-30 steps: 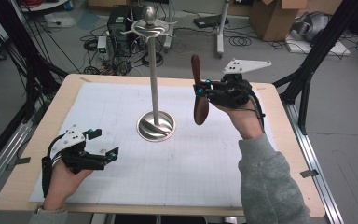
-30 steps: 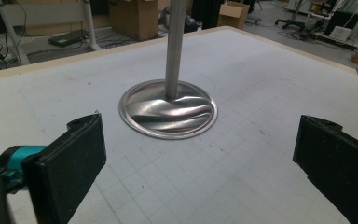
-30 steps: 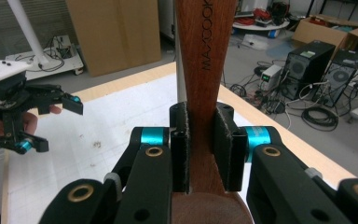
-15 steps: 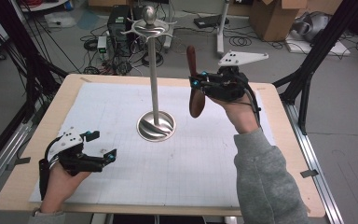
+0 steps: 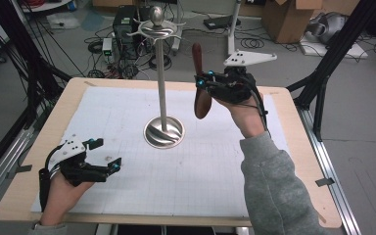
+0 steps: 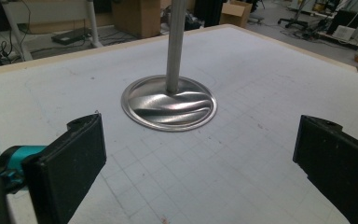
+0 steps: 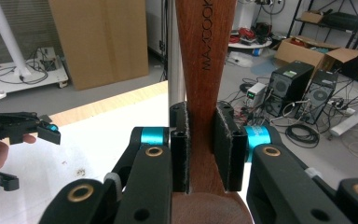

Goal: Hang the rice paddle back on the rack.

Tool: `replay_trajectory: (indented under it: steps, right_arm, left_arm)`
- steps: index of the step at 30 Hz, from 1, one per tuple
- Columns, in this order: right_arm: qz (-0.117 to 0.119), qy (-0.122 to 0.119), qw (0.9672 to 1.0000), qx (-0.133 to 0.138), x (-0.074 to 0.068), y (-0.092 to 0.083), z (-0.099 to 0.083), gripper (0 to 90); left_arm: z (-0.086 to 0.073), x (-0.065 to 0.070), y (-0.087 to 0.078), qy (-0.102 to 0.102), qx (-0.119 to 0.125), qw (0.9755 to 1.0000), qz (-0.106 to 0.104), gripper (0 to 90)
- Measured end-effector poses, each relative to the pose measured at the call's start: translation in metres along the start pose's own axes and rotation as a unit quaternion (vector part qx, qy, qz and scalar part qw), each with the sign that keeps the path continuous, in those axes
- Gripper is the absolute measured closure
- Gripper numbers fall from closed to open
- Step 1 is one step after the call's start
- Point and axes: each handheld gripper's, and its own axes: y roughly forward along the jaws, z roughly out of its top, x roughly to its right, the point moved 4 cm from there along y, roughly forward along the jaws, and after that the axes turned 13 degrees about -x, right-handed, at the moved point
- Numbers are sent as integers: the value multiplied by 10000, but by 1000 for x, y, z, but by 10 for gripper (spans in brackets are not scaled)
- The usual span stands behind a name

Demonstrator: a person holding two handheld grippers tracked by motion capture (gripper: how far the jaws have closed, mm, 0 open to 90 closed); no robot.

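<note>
A steel stand rises from its round base (image 5: 164, 132) at the middle of the white gridded mat, with curved hooks (image 5: 156, 25) at the top. My right gripper (image 5: 203, 84) hangs in the air just right of the pole (image 5: 161, 83), shut on the neck of a dark wooden spoon (image 5: 199, 88) that stands nearly upright, bowl end down. In the right gripper view the pads (image 7: 226, 144) squeeze the spoon handle (image 7: 205, 56), and the pole (image 7: 173, 56) stands right behind it. My left gripper (image 5: 106, 153) rests low at the mat's front left, open and empty (image 6: 200, 154), facing the base (image 6: 170, 102).
Black frame struts (image 5: 323, 73) flank the wooden table (image 5: 298, 161). On the floor beyond the far edge are computer cases (image 5: 127, 24), cables and cardboard boxes (image 5: 284, 19).
My right gripper has carried the spoon a little to the left, closer to the pole. The left gripper has stayed where it was.
</note>
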Motion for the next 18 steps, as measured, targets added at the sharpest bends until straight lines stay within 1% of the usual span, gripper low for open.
replay_trajectory:
  steps: [10,14,18]
  right_arm:
    - [35,47,9998,173,-3,5,9,776]
    - [-37,24,9998,204,-3,7,11,776]
    - [-32,66,9997,226,-3,8,13,776]
  left_arm:
    - [1,1,-2,19,22,10000,-3,29]
    - [0,1,-3,12,17,10000,6,29]
    - [0,1,-3,-21,24,10000,-5,29]
